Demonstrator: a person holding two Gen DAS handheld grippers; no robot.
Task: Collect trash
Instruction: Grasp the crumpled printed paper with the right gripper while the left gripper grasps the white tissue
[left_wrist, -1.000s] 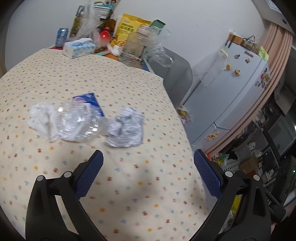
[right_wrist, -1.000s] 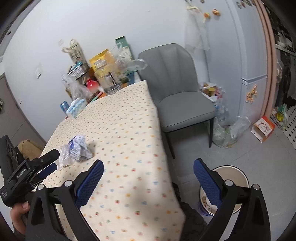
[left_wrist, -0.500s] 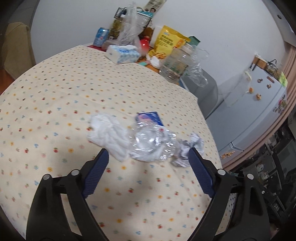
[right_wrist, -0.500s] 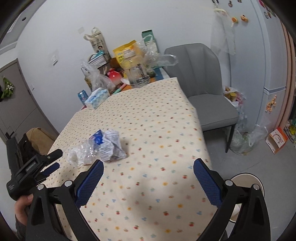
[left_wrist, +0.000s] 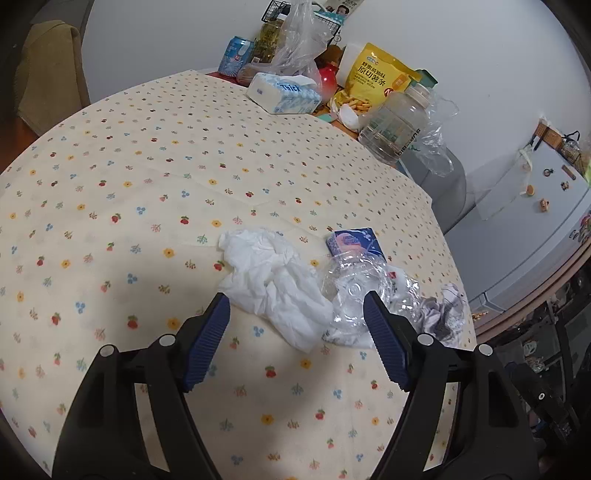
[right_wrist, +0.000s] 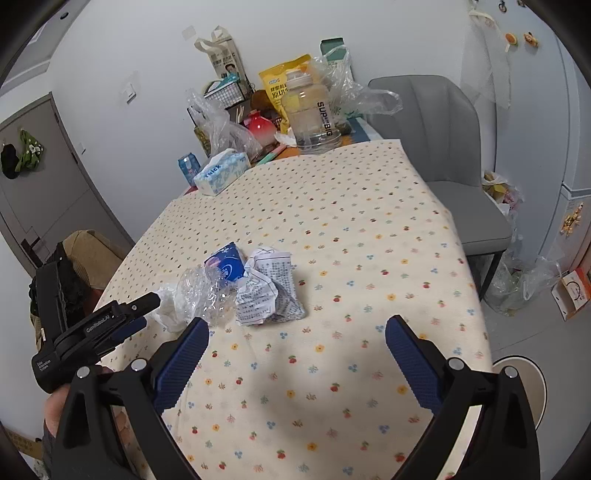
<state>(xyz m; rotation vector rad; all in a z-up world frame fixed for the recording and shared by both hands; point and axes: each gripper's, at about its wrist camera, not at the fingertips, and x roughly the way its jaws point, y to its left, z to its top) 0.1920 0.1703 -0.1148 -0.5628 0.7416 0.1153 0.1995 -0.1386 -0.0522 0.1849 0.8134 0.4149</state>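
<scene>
At centre frame, the left gripper (left_wrist: 296, 325) gapes wide around the white tissue (left_wrist: 271, 282) beside the crushed bottle (left_wrist: 360, 284), while the right gripper (right_wrist: 295, 350), empty, gapes wide below the crumpled paper (right_wrist: 267, 288).

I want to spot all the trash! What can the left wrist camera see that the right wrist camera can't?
Only the left wrist view shows the white tissue spread out in full, lying just ahead of the open left gripper.

Only the right wrist view shows the round bin on the floor, the whole grey chair, and the open right gripper.

Both show the crushed clear bottle, the blue packet, the crumpled printed paper, and the tissue pack.
</scene>
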